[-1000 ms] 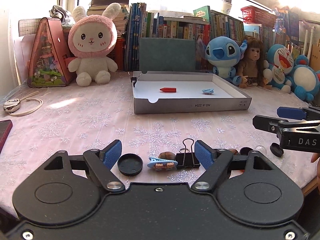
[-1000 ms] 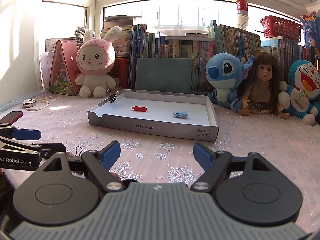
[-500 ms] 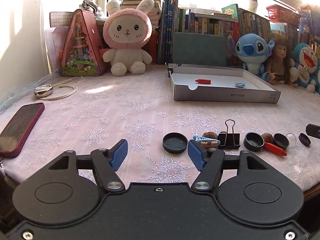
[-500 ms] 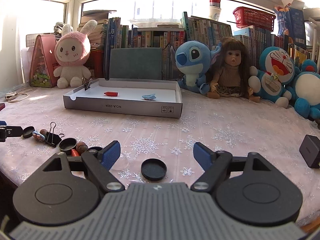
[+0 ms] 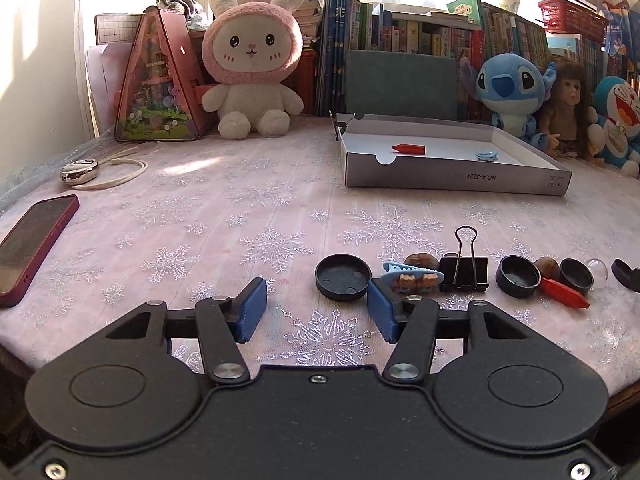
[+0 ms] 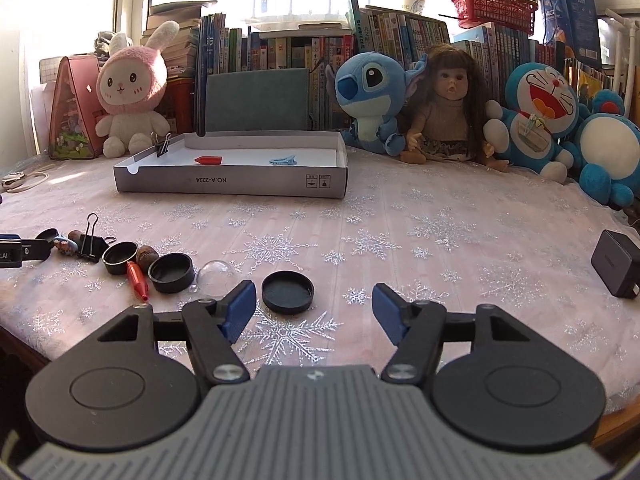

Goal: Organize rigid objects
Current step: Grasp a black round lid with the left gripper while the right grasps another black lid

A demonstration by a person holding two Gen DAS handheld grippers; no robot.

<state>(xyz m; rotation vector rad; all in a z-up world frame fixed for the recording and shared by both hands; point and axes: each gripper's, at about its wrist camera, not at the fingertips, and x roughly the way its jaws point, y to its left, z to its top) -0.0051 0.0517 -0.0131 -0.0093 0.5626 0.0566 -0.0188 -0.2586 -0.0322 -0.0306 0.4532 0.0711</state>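
A row of small objects lies near the table's front edge: a black lid (image 5: 343, 277), a blue hair clip (image 5: 413, 277), a black binder clip (image 5: 464, 270), black caps (image 5: 518, 276), a red crayon (image 5: 564, 293) and a clear dome (image 6: 216, 276). Another black lid (image 6: 287, 291) lies just ahead of my right gripper (image 6: 314, 306), which is open and empty. My left gripper (image 5: 318, 306) is open and empty, just left of the row. A white box tray (image 5: 456, 178) farther back holds a red crayon (image 5: 409, 148), a blue clip (image 5: 487, 155) and a binder clip (image 6: 162, 145).
A dark red phone (image 5: 34, 240) lies at the left edge. A white cable with a silver device (image 5: 80, 170) lies behind it. Plush toys, a doll (image 6: 448, 100) and books line the back. A black charger (image 6: 618, 262) sits at the right.
Both grippers have pulled back and apart, left gripper to the left, right gripper to the right. Both stayed open and empty. The small objects have not moved.
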